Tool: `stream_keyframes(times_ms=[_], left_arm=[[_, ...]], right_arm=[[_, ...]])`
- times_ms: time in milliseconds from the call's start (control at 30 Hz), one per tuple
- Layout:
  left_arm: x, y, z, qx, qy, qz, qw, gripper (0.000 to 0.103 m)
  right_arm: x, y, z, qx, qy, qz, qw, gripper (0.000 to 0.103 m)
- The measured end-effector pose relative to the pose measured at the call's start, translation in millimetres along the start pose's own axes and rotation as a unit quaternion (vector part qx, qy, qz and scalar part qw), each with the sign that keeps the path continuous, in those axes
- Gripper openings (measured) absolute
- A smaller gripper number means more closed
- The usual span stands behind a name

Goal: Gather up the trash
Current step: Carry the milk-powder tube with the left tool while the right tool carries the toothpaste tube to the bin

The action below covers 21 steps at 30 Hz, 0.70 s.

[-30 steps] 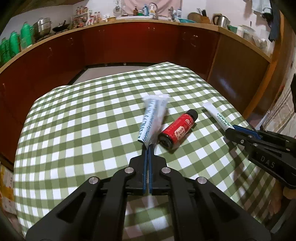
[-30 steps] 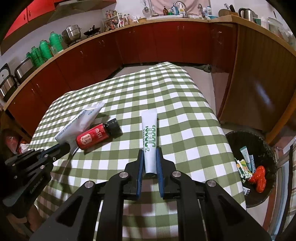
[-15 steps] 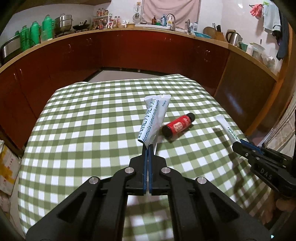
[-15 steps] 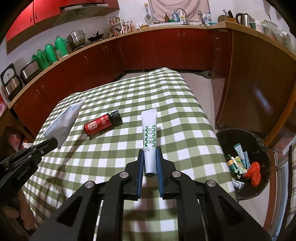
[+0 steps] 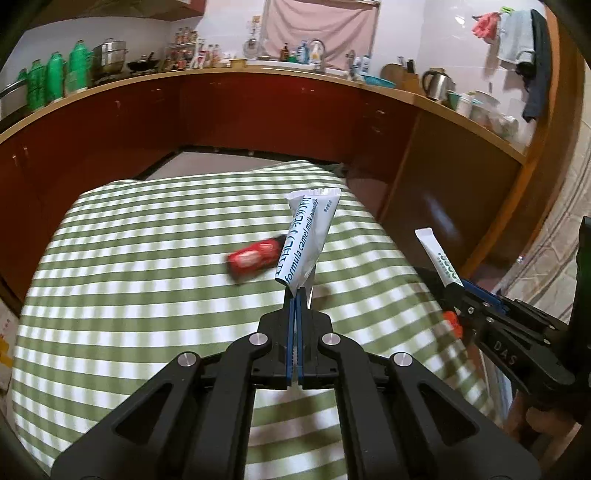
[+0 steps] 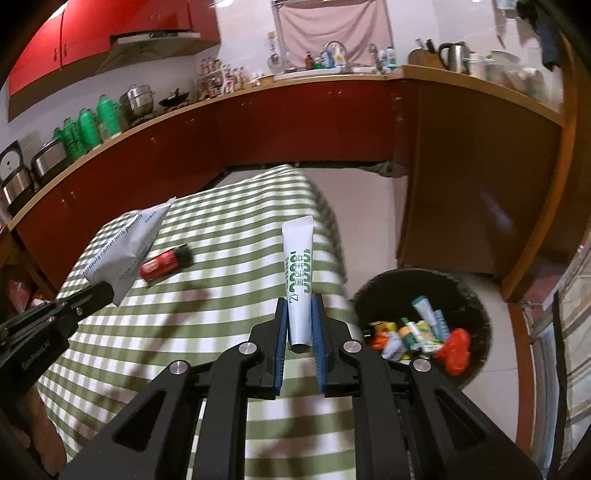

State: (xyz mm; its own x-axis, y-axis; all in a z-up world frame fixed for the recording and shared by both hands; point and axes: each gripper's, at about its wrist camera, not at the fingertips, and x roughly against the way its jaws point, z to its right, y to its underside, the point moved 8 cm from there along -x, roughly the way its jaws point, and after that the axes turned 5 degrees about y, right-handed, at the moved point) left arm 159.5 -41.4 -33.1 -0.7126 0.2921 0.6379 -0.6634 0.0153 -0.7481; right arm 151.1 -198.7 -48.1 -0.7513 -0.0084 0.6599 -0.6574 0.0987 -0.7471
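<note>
A green-and-white checked cloth [image 5: 147, 295] covers the bench. Behind it runs a curved line of dark red cupboards [image 6: 295, 122] under a wooden worktop. Green bottles [image 6: 88, 127] stand beside a steel pot [image 6: 140, 99] on the left. A kettle [image 6: 452, 55] sits to the right, and a pink cloth [image 5: 317, 29] hangs above the sink.

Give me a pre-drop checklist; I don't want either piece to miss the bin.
1. Left gripper shut on milk powder sachet: ok.
2. Right gripper shut on white tube: ok.
3. Trash bin open, with room: ok.
4. Tube over the bin: not ok, it is beside it, above the table edge.
5. Table cleared: not ok, red bottle remains.
</note>
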Motion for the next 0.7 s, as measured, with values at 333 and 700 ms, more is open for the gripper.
stream_keyframes(times_ms=[333,700], left_arm=[[-38,-2,82,-0.032,0.028,-0.009,0.999,0.001],[-80,-2,152,-0.079,0.032,-0.023,0.9961,0.001]], right_arm=[[5,-5,75,-0.022,0.047,0.016,0.999,0.014],[-7,1,128,-0.033,0.067,0.017,0.997,0.014]])
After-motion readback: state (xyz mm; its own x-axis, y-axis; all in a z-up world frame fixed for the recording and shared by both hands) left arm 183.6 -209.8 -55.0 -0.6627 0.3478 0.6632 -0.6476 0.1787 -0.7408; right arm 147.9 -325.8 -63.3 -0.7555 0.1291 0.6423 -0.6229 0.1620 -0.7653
